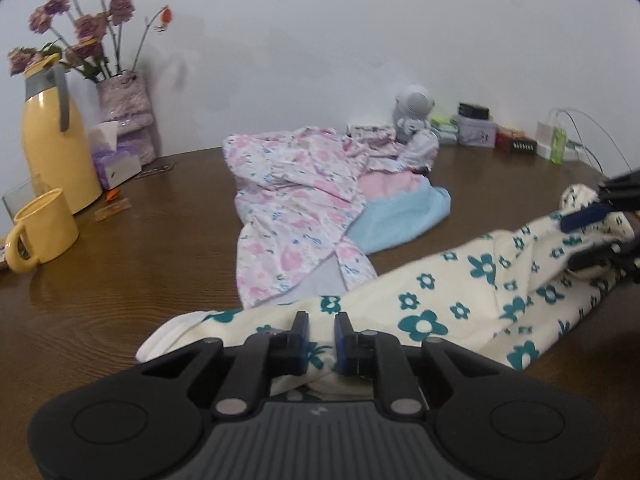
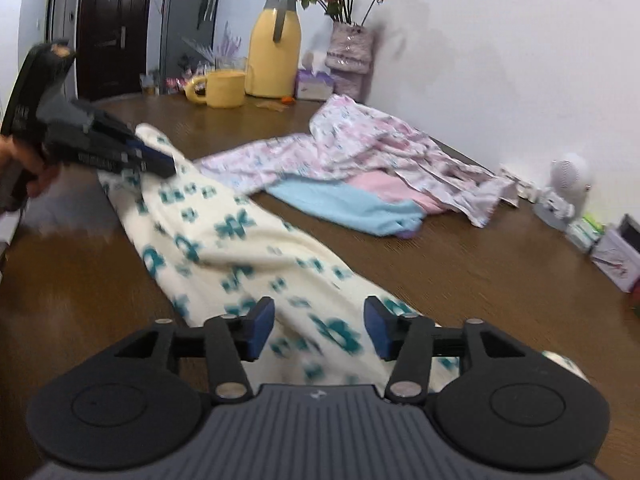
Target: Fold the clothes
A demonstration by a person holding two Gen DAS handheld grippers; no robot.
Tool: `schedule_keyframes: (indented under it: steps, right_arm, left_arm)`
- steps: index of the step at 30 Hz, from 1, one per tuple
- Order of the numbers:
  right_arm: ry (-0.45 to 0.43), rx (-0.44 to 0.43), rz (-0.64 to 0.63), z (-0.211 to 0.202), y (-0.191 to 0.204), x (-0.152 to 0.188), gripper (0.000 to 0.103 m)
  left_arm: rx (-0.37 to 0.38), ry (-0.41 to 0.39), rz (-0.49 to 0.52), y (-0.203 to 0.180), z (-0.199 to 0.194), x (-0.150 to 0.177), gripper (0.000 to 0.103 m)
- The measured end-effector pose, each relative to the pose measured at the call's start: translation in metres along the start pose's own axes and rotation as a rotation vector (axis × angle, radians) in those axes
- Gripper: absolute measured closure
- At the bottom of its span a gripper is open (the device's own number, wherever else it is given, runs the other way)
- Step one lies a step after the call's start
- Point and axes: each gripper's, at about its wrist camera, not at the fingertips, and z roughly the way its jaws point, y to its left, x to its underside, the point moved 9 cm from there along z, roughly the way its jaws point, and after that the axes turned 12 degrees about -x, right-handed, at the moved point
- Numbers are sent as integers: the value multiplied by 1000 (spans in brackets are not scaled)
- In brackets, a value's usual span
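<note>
Cream fabric with teal flower print [image 1: 460, 304], a long narrow garment, lies stretched across the brown wood-grain table [image 1: 120, 280] between the two claws. Left claw [image 1: 321, 332] is pinched nearly closed on one bunched end of it; cloth is visibly clamped between the blue pads. Right claw [image 2: 319, 328] has its jaws spread wide with the other end of the garment lying between and under them, nothing gripped. In the left view it looks the same: fingers apart around the fabric.

Second pile sits behind, well apart from the claws: pink floral shirt [image 1: 296, 200] draped over a light blue fleece piece [image 1: 400, 220], not yet touched.

Step in hand, by my read: garment is laid out lengthwise, right side is either about to grab or has just let go; motion blur in the right view, so can't tell which.

Next move probably needs the right claw to close on its end, then both lift and bring one end over the other. Watch for uneven tension, since the left grip is on a twisted bunch.
</note>
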Motion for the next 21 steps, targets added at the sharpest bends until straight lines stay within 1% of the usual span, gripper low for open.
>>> schedule_keyframes:
  steps: [3, 4, 5, 6, 8, 11, 13, 15, 16, 17, 19, 21]
  right_arm:
    - [84, 47, -70, -3, -4, 14, 49]
    - [112, 58, -94, -4, -5, 17, 60]
    - [140, 70, -118, -4, -7, 21, 85]
    - [167, 83, -144, -5, -8, 24, 91]
    - [217, 121, -230, -10, -10, 28, 93]
    - [279, 177, -342, -21, -16, 32, 93]
    - [313, 184, -400, -23, -16, 39, 93]
    - [331, 176, -425, -22, -12, 46, 89]
    - [335, 188, -437, -23, -13, 47, 81]
    - [339, 200, -448, -24, -14, 49, 69]
    - [345, 223, -467, -26, -16, 52, 58]
    - [338, 211, -431, -31, -28, 49, 57]
  left_arm:
    - [-1, 14, 0, 1, 4, 2, 89]
    - [-5, 19, 5, 1, 5, 3, 89]
    - [-10, 23, 9, 1, 7, 3, 90]
    - [-16, 28, 11, 1, 8, 4, 90]
    - [-23, 36, 9, 3, 10, 5, 93]
    - [-33, 44, 6, 6, 11, 6, 96]
    - [-36, 43, 6, 6, 11, 7, 97]
    - [-44, 39, 13, 5, 11, 8, 97]
    - [-47, 38, 17, 4, 11, 8, 97]
    - [-51, 38, 25, 3, 10, 8, 97]
    - [-57, 37, 37, 2, 10, 9, 97]
    - [-58, 40, 41, 1, 11, 8, 97]
